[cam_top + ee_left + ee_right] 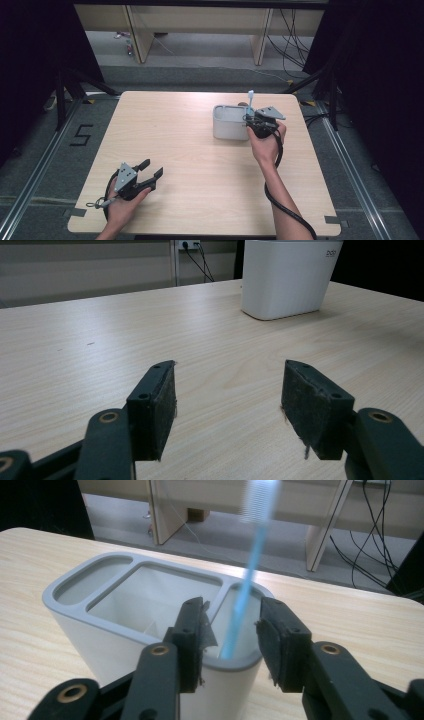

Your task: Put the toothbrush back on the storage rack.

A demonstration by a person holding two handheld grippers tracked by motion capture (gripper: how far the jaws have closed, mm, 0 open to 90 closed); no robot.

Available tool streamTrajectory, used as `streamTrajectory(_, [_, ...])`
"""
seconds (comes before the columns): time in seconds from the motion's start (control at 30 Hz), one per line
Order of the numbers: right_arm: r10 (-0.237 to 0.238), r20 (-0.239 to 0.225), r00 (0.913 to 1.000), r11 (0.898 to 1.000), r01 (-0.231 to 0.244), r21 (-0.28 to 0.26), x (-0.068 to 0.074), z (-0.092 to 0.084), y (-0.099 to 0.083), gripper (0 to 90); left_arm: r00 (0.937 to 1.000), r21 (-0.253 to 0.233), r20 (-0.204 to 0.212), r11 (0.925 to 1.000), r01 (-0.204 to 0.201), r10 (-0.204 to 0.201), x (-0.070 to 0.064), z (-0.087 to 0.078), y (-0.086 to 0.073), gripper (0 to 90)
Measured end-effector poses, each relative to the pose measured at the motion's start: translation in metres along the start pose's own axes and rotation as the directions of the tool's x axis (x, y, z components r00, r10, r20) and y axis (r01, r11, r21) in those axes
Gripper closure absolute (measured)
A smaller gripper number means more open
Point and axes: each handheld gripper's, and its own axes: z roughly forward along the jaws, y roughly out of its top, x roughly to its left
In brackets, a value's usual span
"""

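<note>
Near the table's far edge, toothbrush (pixel 243 600) stands between open right tongs (pixel 231 630).

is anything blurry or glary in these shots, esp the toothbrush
Right gripper view: the blue toothbrush is smeared, its bristle head most of all, while the grey-rimmed holder stays sharp. Left gripper view: the table carries a soft sheen; the white holder is crisp. High view: even light, dark surroundings, little detail on the toothbrush.

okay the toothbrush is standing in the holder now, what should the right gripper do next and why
Probably lift the right gripper straight back. Its jaws stand open either side of the blue toothbrush, whose handle already sits in the end compartment of the holder, so a sideways move could knock it.
</note>
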Motion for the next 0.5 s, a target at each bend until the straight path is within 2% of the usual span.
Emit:
streamTrajectory(0.03, [-0.01,0.007,0.9999,1.0,0.01,-0.004,-0.001,-0.001,0.0,61.8,1.0,0.0,0.0,1.0,-0.002,0.002,0.0,0.0,0.0,38.2])
streamTrajectory(0.07, [0.006,-0.001,1.0,1.0,-0.006,-0.003,-0.001,-0.002,-0.001,61.3,1.0,0.0,0.0,1.0,-0.003,0.003,0.0,0.0,0.0,38.2])
streamTrajectory(0.1, [-0.003,-0.009,1.0,1.0,0.003,0.007,-0.002,-0.003,-0.002,61.0,1.0,0.0,0.0,1.0,-0.003,0.003,0.0,0.0,0.0,38.2])
streamTrajectory(0.13, [0.016,-0.002,0.9999,1.0,-0.016,0.017,0.0,-0.005,-0.002,60.8,1.0,0.0,0.0,1.0,-0.003,0.003,0.0,0.0,0.0,38.2])
streamTrajectory(0.2, [0.019,-0.018,0.9997,1.0,-0.019,0.016,-0.001,-0.008,-0.004,60.2,1.0,-0.001,0.0,1.0,-0.001,0.001,0.0,0.0,0.0,38.1])
streamTrajectory(0.27, [-0.007,-0.018,0.9998,1.0,0.007,0.011,-0.003,-0.01,-0.005,59.8,1.0,-0.001,-0.001,1.0,0.002,-0.002,0.0,0.0,0.0,38.1])
streamTrajectory(0.37, [0.011,-0.023,0.9997,1.0,-0.01,0.025,-0.003,-0.017,-0.006,59.4,1.0,-0.002,-0.002,1.0,0.003,-0.003,0.0,0.0,0.0,38.1])
streamTrajectory(0.4, [-0.02,-0.012,0.9997,1.0,0.02,0.02,-0.006,-0.019,-0.006,59.3,1.0,-0.002,-0.002,1.0,0.004,-0.004,0.0,0.0,0.0,38.0])
streamTrajectory(0.43, [0.011,-0.023,0.9997,1.0,-0.01,0.023,-0.004,-0.021,-0.007,59.1,1.0,-0.01,0.002,0.9999,0.006,-0.006,0.0,0.0,0.0,38.1])
streamTrajectory(0.5, [-0.01,-0.027,0.9996,0.999,0.011,0.033,-0.007,-0.023,-0.009,58.9,1.0,-0.018,0.004,0.9998,0.009,-0.009,0.0,0.001,-0.001,38.0])
